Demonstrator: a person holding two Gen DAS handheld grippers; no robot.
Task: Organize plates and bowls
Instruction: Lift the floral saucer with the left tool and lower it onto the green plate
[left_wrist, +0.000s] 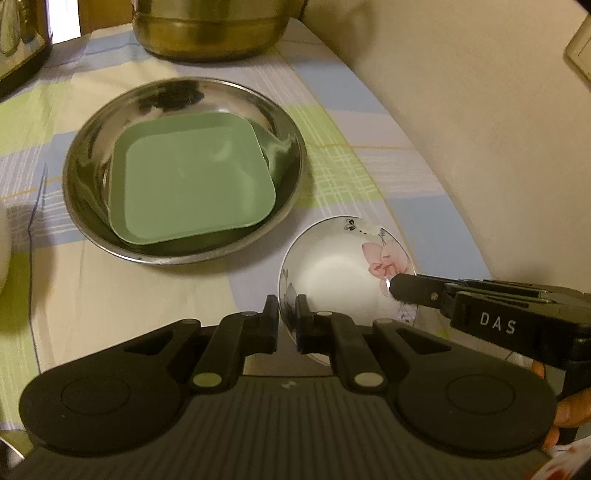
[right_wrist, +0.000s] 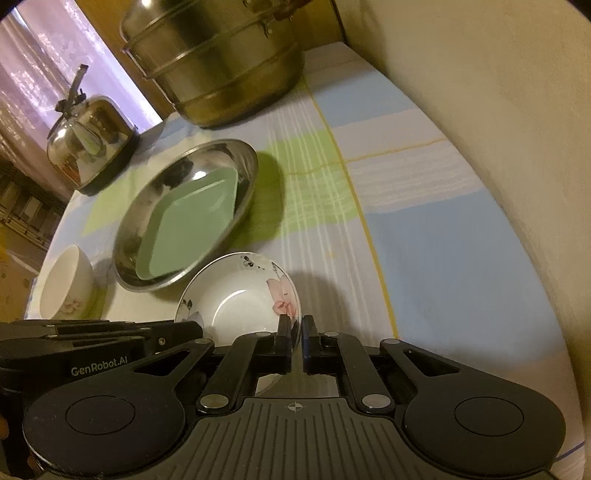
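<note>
A small white floral bowl (left_wrist: 340, 273) is held near the table's front edge, tilted. My left gripper (left_wrist: 287, 308) is shut on its near-left rim. My right gripper (right_wrist: 296, 326) is shut on its right rim by the pink flower; it shows from the side in the left wrist view (left_wrist: 397, 286). The bowl also shows in the right wrist view (right_wrist: 236, 299). Behind it a steel round plate (left_wrist: 88, 155) holds a green square plate (left_wrist: 192, 181); both show in the right wrist view, the steel plate (right_wrist: 147, 192) and the green plate (right_wrist: 188, 229).
A second white floral bowl (right_wrist: 64, 284) stands left of the steel plate. A large brass pot (right_wrist: 218, 62) and a steel kettle (right_wrist: 88, 140) stand at the back. A beige wall (right_wrist: 498, 147) curves along the table's right side. The checked tablecloth (right_wrist: 424, 229) covers the table.
</note>
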